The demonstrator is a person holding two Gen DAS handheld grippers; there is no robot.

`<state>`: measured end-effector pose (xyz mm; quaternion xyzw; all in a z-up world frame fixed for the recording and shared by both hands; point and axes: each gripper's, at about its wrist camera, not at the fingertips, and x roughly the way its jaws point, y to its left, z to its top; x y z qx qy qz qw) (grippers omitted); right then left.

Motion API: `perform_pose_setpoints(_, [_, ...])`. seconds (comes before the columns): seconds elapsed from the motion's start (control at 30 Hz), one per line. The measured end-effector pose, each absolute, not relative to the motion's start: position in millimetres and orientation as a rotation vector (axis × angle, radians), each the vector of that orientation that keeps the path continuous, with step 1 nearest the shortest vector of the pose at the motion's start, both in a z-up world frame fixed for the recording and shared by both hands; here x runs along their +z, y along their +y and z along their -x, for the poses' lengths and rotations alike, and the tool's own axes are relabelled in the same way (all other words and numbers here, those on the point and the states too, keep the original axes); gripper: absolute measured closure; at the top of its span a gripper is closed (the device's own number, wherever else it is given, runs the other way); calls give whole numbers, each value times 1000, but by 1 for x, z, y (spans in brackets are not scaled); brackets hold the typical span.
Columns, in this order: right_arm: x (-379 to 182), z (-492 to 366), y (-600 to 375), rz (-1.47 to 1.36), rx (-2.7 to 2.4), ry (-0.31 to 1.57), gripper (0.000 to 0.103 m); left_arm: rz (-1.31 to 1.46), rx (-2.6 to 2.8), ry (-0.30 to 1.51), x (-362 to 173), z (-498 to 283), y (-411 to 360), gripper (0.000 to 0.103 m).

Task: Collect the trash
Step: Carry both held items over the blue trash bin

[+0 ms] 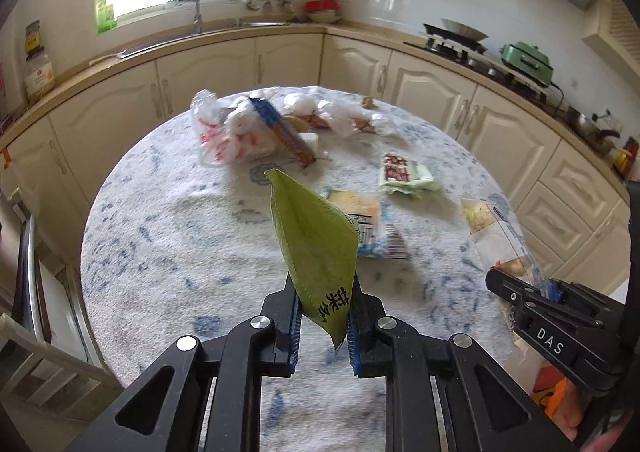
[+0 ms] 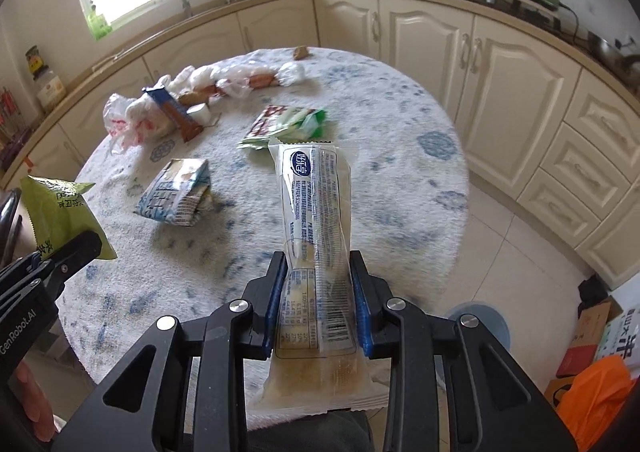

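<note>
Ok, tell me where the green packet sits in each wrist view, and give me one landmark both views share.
Left wrist view: the green packet stands up at centre, clamped between the left tongs.
Right wrist view: the same packet is at the left edge, sticking up from the left tongs, seen side-on.
Shared landmark: the blue-and-white wrapper lying on the round table, beyond the packet.

Two grippers are up, the left gripper point(image 1: 322, 318) pinching one green packet point(image 1: 314, 248), the right gripper point(image 2: 318, 308) one clear wrapper point(image 2: 316, 220). Two flat packets point(image 2: 176, 194) point(image 2: 286, 124) lie mid-table; one pile of plastic bags point(image 2: 140, 118) sits far left.
</note>
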<state>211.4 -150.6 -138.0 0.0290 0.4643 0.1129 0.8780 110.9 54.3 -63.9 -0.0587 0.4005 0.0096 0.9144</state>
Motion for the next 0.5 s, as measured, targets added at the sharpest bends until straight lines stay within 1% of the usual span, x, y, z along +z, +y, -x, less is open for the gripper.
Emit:
perform_pose_setpoints(0.27, [-137,-195,-218,-136,80,954,73,20,-127,807,-57,-125,-5,88])
perform_pose_setpoints(0.5, [-150,-180,-297,-229,-110,970,73,-82,-311,861,-73,-152,-80,88])
